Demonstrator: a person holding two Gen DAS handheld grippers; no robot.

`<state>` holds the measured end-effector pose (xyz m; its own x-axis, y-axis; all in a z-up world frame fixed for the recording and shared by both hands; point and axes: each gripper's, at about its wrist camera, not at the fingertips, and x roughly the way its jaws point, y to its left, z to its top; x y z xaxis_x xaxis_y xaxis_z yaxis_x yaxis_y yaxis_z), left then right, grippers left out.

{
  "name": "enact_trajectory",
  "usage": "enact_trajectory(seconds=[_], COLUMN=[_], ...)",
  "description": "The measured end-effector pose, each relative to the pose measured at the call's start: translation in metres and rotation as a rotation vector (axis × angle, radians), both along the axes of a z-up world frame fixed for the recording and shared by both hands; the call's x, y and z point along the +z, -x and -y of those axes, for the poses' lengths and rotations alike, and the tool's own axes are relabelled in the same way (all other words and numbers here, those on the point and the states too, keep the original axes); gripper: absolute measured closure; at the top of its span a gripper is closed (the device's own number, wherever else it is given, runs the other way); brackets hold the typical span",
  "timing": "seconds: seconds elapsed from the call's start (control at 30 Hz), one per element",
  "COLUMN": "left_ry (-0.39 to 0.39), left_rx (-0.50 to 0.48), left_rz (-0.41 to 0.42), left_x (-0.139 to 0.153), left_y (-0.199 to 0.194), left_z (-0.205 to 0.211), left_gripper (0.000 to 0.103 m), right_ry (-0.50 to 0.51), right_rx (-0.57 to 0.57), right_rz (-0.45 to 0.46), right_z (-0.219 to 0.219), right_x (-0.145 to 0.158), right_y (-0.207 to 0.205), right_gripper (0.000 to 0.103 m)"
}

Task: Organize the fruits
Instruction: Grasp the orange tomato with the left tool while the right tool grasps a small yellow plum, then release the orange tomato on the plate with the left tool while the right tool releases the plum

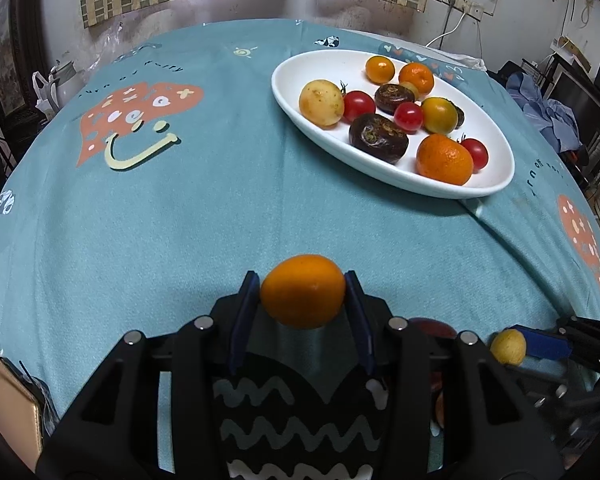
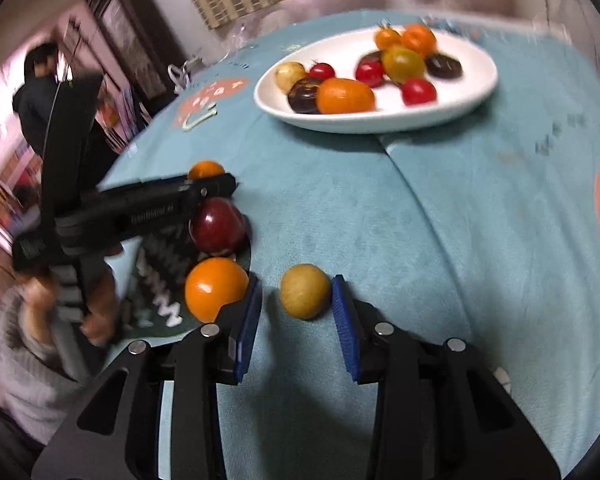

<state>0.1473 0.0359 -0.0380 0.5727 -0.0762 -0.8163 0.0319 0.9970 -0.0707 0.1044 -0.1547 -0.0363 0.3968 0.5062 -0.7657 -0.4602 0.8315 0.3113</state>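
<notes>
The table is covered by a teal cloth (image 1: pixel 220 208) printed with orange mushroom figures, smiles and small lettering. The white oval plate (image 1: pixel 496 184) of fruit rests on the cloth. On the near side of the plate, well apart from it, a small yellow fruit (image 2: pixel 305 295) lies on the cloth. Left of that fruit, farther from the plate's near rim, a dark red fruit (image 2: pixel 217 226) and an orange fruit (image 2: pixel 216 289) sit at the edge of a black patch printed with white wavy lines (image 2: pixel 168 264). Far left of the plate, at the cloth's near edge, lies a flat gold-coloured thing (image 1: pixel 14 408).
</notes>
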Motion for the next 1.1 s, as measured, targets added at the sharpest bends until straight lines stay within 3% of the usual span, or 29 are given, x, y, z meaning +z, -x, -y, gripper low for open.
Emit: enact_trajectory(seconds=[0.17, 0.5, 0.77, 0.93, 1.1], left_ry=[-0.016, -0.011, -0.033, -0.051, -0.043], left_rx=[-0.003, -0.004, -0.022, -0.049, -0.073], left_rz=[0.007, 0.036, 0.12, 0.168, 0.198], left_x=[0.0, 0.004, 0.022, 0.046, 0.076], left_y=[0.0, 0.003, 0.013, 0.006, -0.031], left_z=[0.001, 0.001, 0.008, 0.02, 0.037], left_gripper=[0.06, 0.061, 0.061, 0.061, 0.061], right_ry=[0.021, -0.009, -0.055, -0.084, -0.071], right_rx=[-0.002, -0.036, -0.083, -0.109, -0.151], right_rz=[0.032, 0.06, 0.088, 0.116, 0.184], right_z=[-0.001, 0.006, 0.019, 0.027, 0.033], right_x=[0.004, 0.01, 0.02, 0.045, 0.083], right_y=[0.003, -0.001, -0.003, -0.018, -0.053], right_gripper=[0.076, 0.076, 0.076, 0.076, 0.076])
